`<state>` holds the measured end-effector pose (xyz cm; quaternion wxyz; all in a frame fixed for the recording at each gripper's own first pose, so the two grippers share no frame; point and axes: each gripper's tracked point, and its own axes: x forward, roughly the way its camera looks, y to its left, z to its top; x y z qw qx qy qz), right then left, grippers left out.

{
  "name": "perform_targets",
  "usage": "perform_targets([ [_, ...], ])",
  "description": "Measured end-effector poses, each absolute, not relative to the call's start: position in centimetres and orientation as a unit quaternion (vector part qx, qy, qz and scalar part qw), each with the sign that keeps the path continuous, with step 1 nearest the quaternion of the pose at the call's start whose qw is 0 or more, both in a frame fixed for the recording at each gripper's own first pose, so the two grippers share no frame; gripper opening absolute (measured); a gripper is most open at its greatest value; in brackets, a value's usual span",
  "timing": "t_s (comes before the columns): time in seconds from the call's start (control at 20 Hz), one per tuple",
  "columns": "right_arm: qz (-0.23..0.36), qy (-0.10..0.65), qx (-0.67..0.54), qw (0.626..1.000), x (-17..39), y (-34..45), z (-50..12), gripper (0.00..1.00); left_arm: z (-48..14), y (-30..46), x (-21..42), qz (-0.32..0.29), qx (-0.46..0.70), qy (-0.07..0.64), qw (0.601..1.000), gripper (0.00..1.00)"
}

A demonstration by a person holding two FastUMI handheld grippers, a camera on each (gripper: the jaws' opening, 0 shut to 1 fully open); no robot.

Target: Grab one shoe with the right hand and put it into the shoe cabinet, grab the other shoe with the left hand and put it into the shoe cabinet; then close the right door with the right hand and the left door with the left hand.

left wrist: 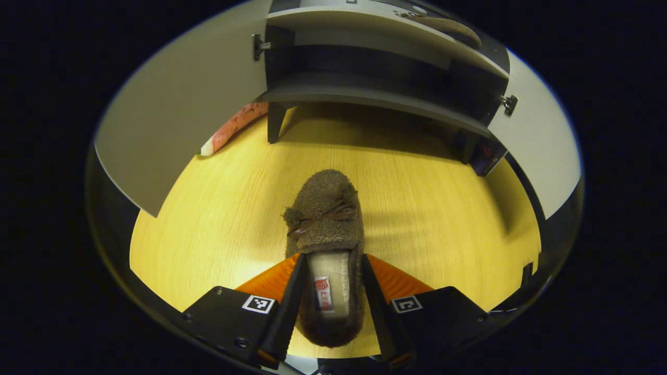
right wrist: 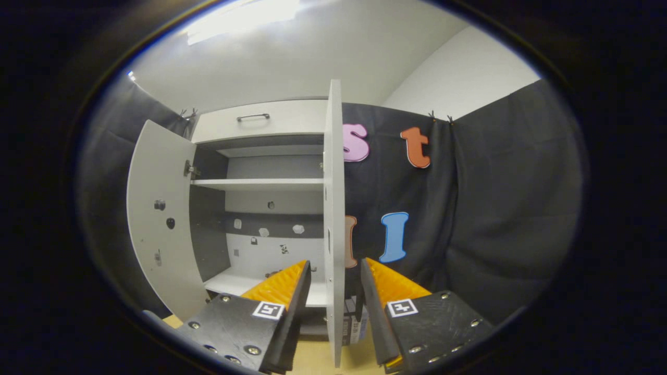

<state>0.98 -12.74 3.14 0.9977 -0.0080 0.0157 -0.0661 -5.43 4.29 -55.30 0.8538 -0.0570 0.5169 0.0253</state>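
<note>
Left gripper (left wrist: 329,291) clamps the brown shoe's (left wrist: 325,219) heel, toe pointing at the open cabinet (left wrist: 375,94) across the wooden floor (left wrist: 208,219). Over right, the right gripper (right wrist: 333,291) straddles the right door's (right wrist: 333,208) edge, fingers apart, not pressing it.

shoe (left wrist: 325,219): was fuzzy dark brown, with a cream insole
floor (left wrist: 219,219): was yellow wood grain
shoe cabinet (right wrist: 260,182): was white with grey inner walls
gripper fingers (right wrist: 279,284): were orange, ribbed, on black mounts
</note>
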Motion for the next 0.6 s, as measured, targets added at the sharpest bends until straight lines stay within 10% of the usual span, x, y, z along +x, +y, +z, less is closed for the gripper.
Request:
perform_targets([
  [0.6, -0.05, 0.038, 0.0, 0.998, 3.5, -10.9, 0.4, 0.57, -57.4, 6.8, -6.7, 0.038, -0.124, 0.549, 0.826, 0.62],
])
